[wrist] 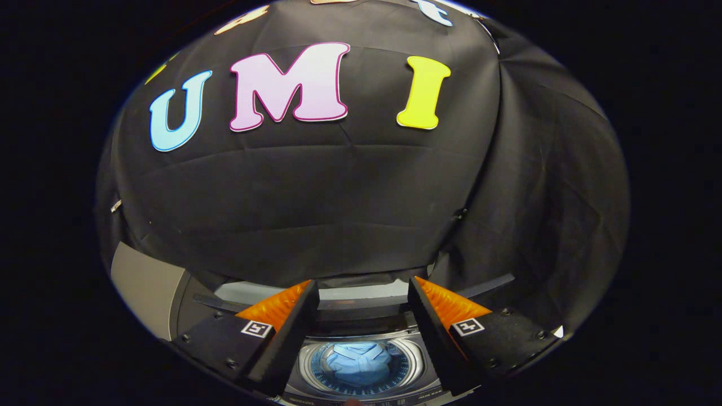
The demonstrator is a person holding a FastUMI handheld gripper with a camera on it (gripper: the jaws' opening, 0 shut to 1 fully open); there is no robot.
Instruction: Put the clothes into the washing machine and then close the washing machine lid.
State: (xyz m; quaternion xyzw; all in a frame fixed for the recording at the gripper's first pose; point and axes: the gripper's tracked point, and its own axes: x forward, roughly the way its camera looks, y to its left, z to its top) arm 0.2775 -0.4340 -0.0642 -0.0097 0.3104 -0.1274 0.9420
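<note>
Clothes, a blue bundle, lay in the drum of the washer, seen below and between the fingers, so the loading step looked done. The gripper stood wide open and held nothing, probably freed for the lid, which seemed to stand raised behind the drum, just beyond the fingertips. The gripper was poised above the opening, fingers aimed toward the booth wall.

hand-held gripper | two wedge-shaped fingers with ribbed inner faces | black blocky mounts, small screws | square black-and-white tag on each side
</note>
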